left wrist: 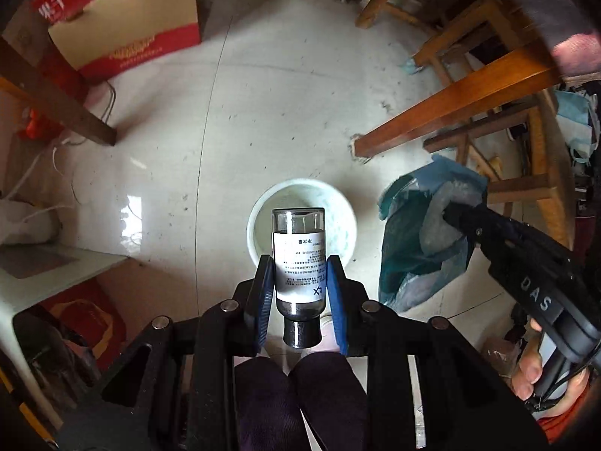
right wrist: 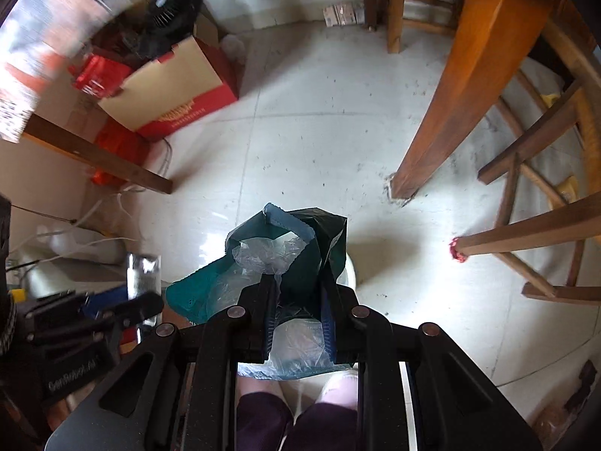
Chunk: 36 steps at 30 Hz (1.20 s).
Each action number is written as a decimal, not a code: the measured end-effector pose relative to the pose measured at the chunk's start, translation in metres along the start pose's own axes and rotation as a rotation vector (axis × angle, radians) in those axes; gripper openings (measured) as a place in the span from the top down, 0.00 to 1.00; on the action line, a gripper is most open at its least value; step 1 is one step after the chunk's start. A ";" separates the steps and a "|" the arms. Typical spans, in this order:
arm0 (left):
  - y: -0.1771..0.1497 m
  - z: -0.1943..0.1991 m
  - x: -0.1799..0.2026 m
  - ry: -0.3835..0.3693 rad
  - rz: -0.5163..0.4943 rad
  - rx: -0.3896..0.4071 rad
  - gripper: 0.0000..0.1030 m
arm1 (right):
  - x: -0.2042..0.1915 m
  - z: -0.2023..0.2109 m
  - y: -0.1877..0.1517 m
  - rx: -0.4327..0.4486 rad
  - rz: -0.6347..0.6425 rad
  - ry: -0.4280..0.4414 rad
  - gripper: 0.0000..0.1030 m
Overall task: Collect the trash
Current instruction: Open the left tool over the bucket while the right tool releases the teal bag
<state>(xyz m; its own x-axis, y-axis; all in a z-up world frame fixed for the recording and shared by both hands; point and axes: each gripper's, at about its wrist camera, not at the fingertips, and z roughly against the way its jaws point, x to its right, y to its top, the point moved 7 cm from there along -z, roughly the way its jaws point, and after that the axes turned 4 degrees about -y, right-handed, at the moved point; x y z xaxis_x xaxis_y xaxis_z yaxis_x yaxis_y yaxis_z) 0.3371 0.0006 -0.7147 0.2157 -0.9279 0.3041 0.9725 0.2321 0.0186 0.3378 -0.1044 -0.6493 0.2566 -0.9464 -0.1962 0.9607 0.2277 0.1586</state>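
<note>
My left gripper is shut on a small clear bottle with a white label and a dark cap; the cap points back at the camera. It hangs over a white round bin on the floor. My right gripper is shut on a crumpled blue-green plastic bag with clear film in it, held above the floor. In the left wrist view the bag and the right gripper are just right of the bin. In the right wrist view the bottle and left gripper show at the left.
Orange wooden table and chair legs stand to the right, a dark wooden leg to the left. A red and tan cardboard box sits at the back left. White cables lie on the pale tiled floor. A person's knees show below.
</note>
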 end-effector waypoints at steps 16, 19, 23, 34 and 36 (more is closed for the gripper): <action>-0.004 -0.081 -0.018 -0.038 0.015 -0.063 0.73 | 0.011 -0.067 -0.019 -0.150 -0.054 0.051 0.54; 0.000 -0.081 -0.008 -0.052 -0.005 -0.063 0.73 | 0.014 -0.060 -0.018 -0.152 -0.032 0.042 0.50; 0.006 -0.079 0.000 -0.062 -0.013 -0.065 0.73 | 0.017 -0.046 -0.016 -0.134 -0.040 0.033 0.50; 0.015 -0.030 0.025 -0.045 -0.003 -0.049 0.62 | 0.014 0.008 -0.005 -0.094 -0.045 0.026 0.50; 0.015 -0.010 0.030 -0.035 -0.010 -0.035 0.62 | 0.009 0.025 -0.001 -0.084 -0.037 0.027 0.50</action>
<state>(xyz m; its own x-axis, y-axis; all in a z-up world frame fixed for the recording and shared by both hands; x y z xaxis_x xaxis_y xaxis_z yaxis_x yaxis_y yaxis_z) 0.3589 -0.0263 -0.7144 0.2034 -0.9190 0.3376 0.9772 0.2120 -0.0117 0.3366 -0.1189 -0.6268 0.2225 -0.9483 -0.2264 0.9748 0.2121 0.0694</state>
